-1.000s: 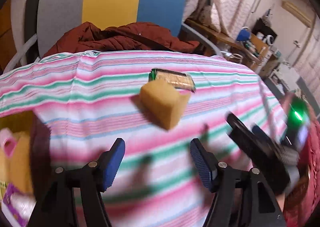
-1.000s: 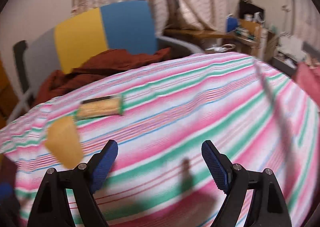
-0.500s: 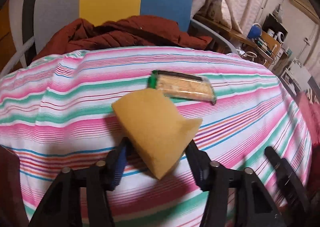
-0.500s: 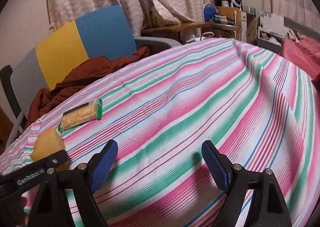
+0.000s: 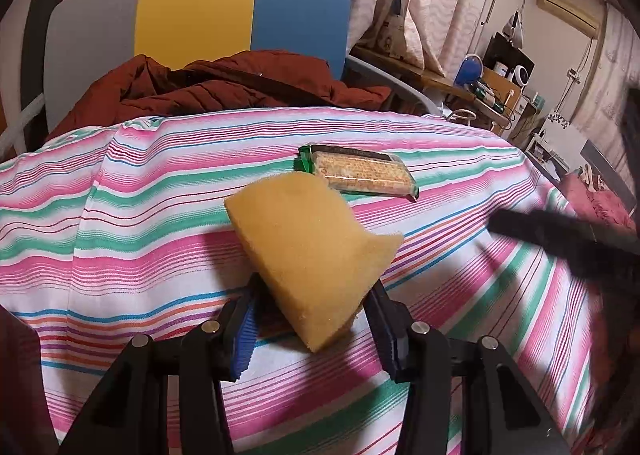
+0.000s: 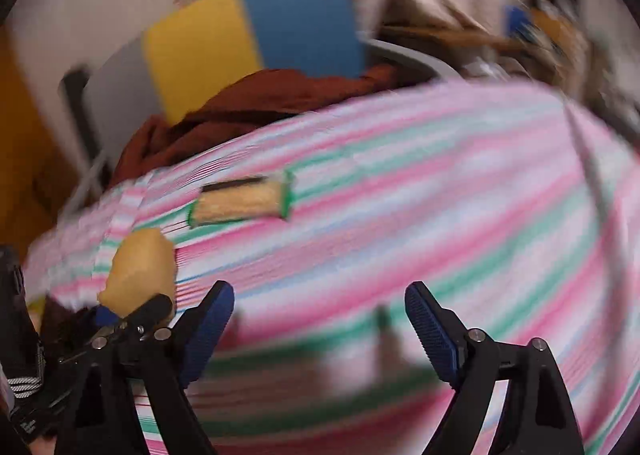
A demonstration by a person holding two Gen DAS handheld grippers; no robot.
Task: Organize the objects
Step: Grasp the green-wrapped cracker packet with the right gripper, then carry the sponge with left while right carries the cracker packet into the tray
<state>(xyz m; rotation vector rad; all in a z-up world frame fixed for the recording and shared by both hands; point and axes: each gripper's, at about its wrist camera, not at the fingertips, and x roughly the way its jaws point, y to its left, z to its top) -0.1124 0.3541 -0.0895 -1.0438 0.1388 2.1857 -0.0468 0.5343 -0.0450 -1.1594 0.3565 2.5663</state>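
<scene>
Since a second earlier, the left gripper (image 5: 312, 319) has come down around the yellow foam sponge block (image 5: 316, 251), which now sits tilted between its blue-padded fingers (image 5: 242, 335); the jaws are closing on it and the pads touch its lower sides. Just past the sponge, at one o'clock, a clear-wrapped biscuit packet with green ends (image 5: 360, 171) lies flat on the pink, green and white striped tablecloth (image 5: 132, 223). At right, the right gripper (image 6: 320, 331) hangs over bare cloth, jaws opening, nothing between them.
</scene>
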